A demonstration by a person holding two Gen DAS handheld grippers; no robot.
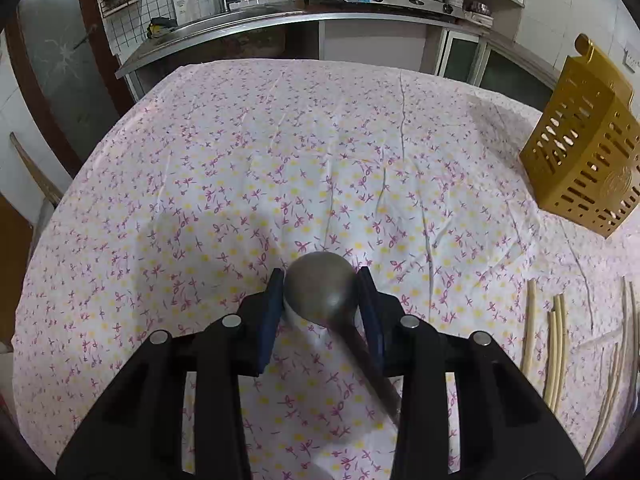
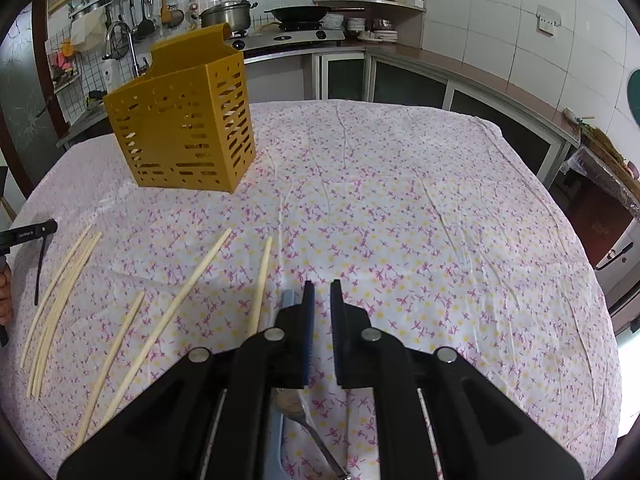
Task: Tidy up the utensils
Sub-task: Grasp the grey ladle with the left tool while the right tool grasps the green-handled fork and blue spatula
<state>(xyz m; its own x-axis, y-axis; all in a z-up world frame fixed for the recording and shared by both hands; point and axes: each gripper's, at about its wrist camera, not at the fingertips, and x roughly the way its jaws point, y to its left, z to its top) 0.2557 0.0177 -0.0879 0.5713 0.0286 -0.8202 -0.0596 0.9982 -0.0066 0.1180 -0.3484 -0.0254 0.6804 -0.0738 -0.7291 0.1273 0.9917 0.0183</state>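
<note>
Left gripper (image 1: 320,304): pads clamping the ladle (image 1: 320,284) bowl.
Right gripper (image 2: 320,320): nearly closed, holding nothing.
Risk: rounded bowl may be slipping forward out of the pads.

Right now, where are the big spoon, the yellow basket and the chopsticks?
spoon (image 1: 320,280), left wrist view, back of its bowl
yellow basket (image 2: 180,128), right wrist view, slotted front wall
chopsticks (image 2: 176,304), right wrist view, middle of one stick

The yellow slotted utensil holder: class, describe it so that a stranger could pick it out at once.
Start at the table under the pink-flowered tablecloth. Toward its far side, nearest the kitchen counter, stands the yellow slotted plastic utensil holder, upright. Unlike the pale wooden chopsticks lying flat nearby, it is a tall box pierced with slots.
</note>
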